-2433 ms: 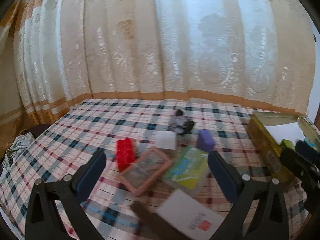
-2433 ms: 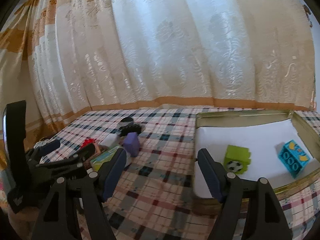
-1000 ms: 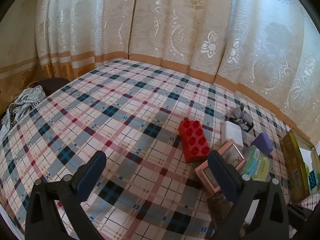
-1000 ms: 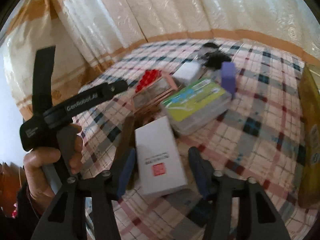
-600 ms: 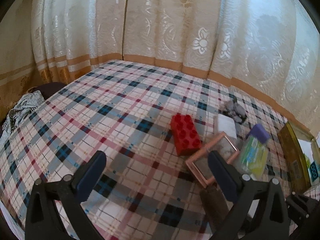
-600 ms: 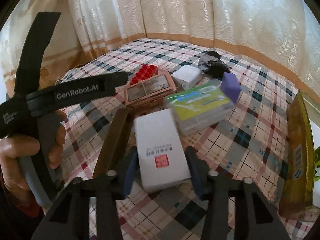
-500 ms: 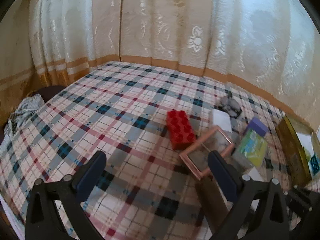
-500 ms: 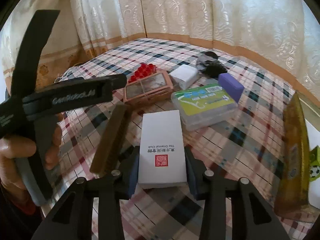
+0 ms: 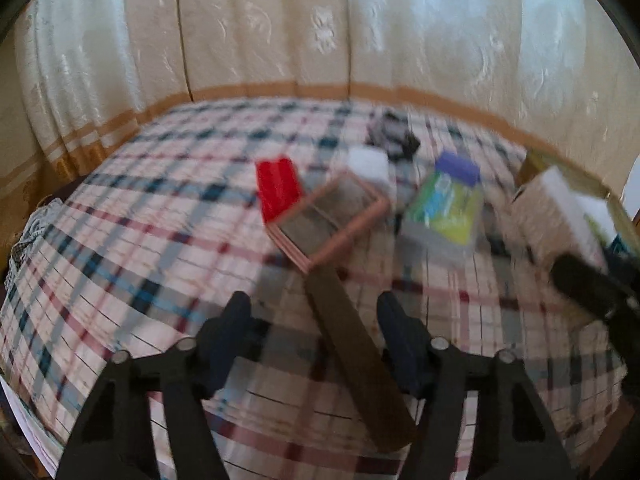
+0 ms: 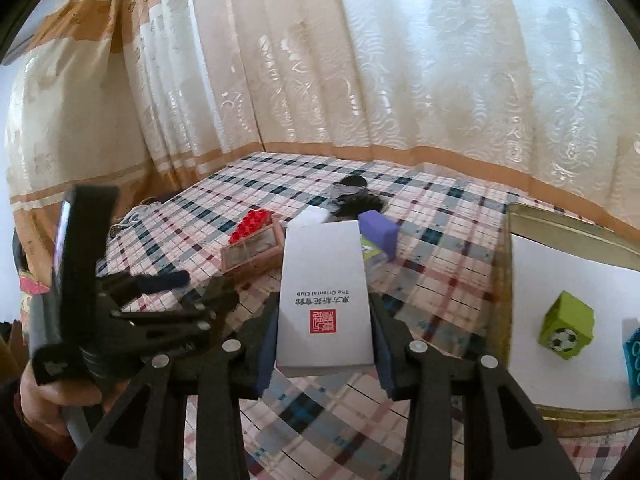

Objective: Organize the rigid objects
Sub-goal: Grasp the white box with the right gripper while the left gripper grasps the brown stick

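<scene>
My right gripper (image 10: 324, 344) is shut on a white box with a red stamp (image 10: 325, 292) and holds it above the plaid table; the box also shows in the left wrist view (image 9: 560, 212). My left gripper (image 9: 316, 324) is open, its jaws either side of a long brown bar (image 9: 352, 356) lying on the cloth. Beyond the bar lie a pink frame (image 9: 332, 220), a red brick (image 9: 278, 186), a green-topped clear case (image 9: 444, 208), a purple block (image 9: 458, 166) and a small white box (image 9: 366, 160). The left wrist view is blurred.
A gold-rimmed tray (image 10: 568, 232) with a white floor stands at the right, holding a green football cube (image 10: 566, 326) and a blue block (image 10: 632, 352). A dark crumpled item (image 10: 356, 196) lies at the back. Lace curtains surround the table. The left gripper's handle (image 10: 76, 280) is at left.
My right gripper has closed on the white box and lifted it off the table, turning toward the tray. My left gripper has narrowed and swung right over the brown bar.
</scene>
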Demonstrator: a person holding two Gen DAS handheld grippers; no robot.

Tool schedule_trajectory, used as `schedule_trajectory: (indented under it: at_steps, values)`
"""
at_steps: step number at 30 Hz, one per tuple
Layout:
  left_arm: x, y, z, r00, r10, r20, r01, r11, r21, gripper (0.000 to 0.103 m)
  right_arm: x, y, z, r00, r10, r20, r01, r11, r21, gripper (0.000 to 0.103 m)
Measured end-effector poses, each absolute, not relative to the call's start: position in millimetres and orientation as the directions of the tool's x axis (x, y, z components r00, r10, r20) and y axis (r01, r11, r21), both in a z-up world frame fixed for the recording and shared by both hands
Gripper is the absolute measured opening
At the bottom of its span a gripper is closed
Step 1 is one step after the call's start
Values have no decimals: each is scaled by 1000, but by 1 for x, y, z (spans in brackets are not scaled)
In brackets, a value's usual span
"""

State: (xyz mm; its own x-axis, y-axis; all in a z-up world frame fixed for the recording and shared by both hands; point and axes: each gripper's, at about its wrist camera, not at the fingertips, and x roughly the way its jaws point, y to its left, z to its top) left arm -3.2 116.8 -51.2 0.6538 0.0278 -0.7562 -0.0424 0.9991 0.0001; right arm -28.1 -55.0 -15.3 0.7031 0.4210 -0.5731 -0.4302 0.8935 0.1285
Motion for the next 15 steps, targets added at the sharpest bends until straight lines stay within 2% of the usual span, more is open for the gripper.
schedule_trajectory:
  at_steps: [11, 13, 15]
  values:
    - [-6, 108, -57, 634, 25, -773, -51, 999, -10, 60, -30, -59, -21, 702, 403, -587, -413, 902, 125, 44]
    - [-7, 109, -57, 633, 10, -774, -44, 999, -24, 62, -31, -58, -20, 701, 406, -586, -415, 901, 127, 44]
    - [-10, 109, -58, 631, -15, -775, -16, 999, -33, 71, -31, -57, -21, 697, 408, -590, -415, 900, 133, 44]
